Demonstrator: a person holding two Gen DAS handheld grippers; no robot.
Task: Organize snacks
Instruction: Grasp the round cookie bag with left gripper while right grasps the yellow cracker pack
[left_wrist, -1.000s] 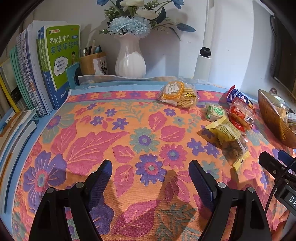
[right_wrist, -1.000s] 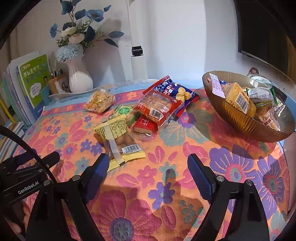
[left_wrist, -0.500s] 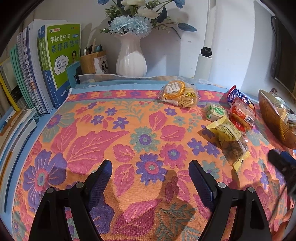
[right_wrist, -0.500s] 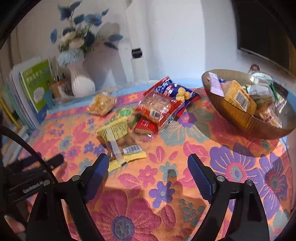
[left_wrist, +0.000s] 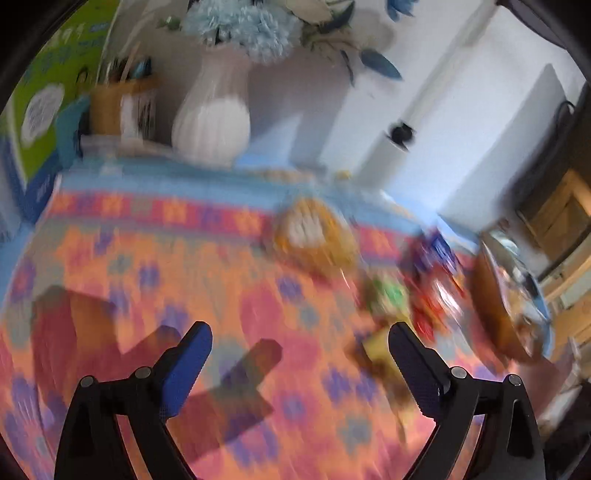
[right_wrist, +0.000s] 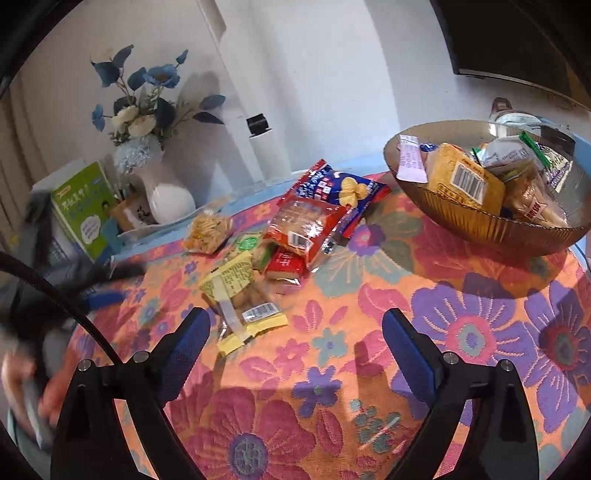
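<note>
Loose snacks lie mid-table on the flowered cloth: a yellow packet (right_wrist: 240, 291), a clear red packet (right_wrist: 306, 225), a blue-red chips bag (right_wrist: 343, 188), a small red packet (right_wrist: 286, 266), a green packet (right_wrist: 251, 245) and a cracker bag (right_wrist: 208, 232). A brown ribbed bowl (right_wrist: 480, 229) at the right holds several packets. My right gripper (right_wrist: 295, 317) hovers over the cloth with jaws opening and nothing between them. My left gripper (left_wrist: 298, 332), its view blurred, is also opening and empty, with the cracker bag (left_wrist: 314, 236) ahead and the yellow packet (left_wrist: 376, 350) by its right finger.
A white vase (right_wrist: 171, 199) with blue flowers, a pen cup (left_wrist: 110, 107) and standing books (right_wrist: 83, 210) line the back left. A white post (right_wrist: 266, 155) stands against the wall. The bowl (left_wrist: 495, 310) sits at the right edge. A hand (right_wrist: 22, 387) shows at the lower left.
Both grippers' jaws have widened. The left gripper has moved quickly forward and to the right toward the snacks, blurring its view. The right gripper shifted slightly and rolled.
</note>
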